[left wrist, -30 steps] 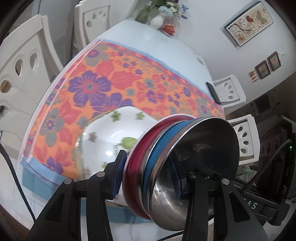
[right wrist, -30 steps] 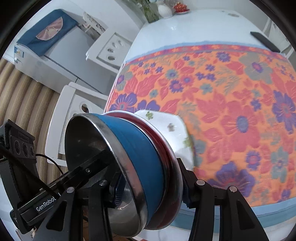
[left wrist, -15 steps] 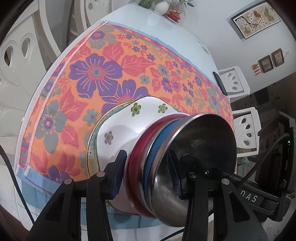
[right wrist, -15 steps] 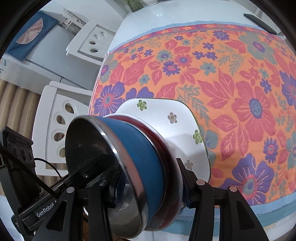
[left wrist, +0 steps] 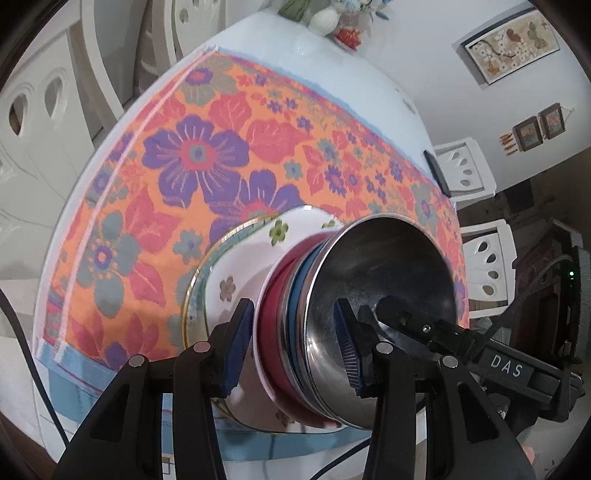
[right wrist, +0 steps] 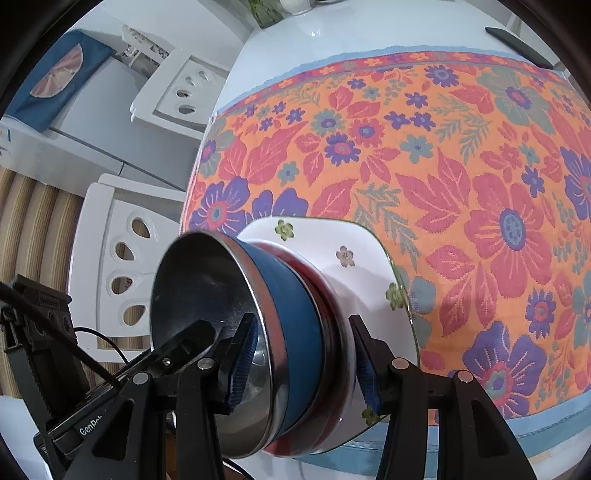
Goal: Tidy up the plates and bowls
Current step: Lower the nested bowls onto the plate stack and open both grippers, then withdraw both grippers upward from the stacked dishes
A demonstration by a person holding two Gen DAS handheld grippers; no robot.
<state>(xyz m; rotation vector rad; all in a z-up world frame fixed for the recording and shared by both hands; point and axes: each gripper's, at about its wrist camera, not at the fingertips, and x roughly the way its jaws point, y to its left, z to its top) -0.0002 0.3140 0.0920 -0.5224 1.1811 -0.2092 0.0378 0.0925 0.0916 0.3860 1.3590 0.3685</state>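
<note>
You held the nested bowls (left wrist: 332,325) in both hand-held grippers (left (left wrist: 291,347), right (right wrist: 303,365), jaws closed on the rims) over the flowered plate (right wrist: 354,266). They seemed to touch it. Next called for releasing gently.

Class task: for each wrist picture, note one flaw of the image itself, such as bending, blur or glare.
Left wrist view: the fisheye bends the tablecloth edge into a curve; the red bowl rim looks smeared. Right wrist view: black corners ring the frame; glare whitens the table.
</note>
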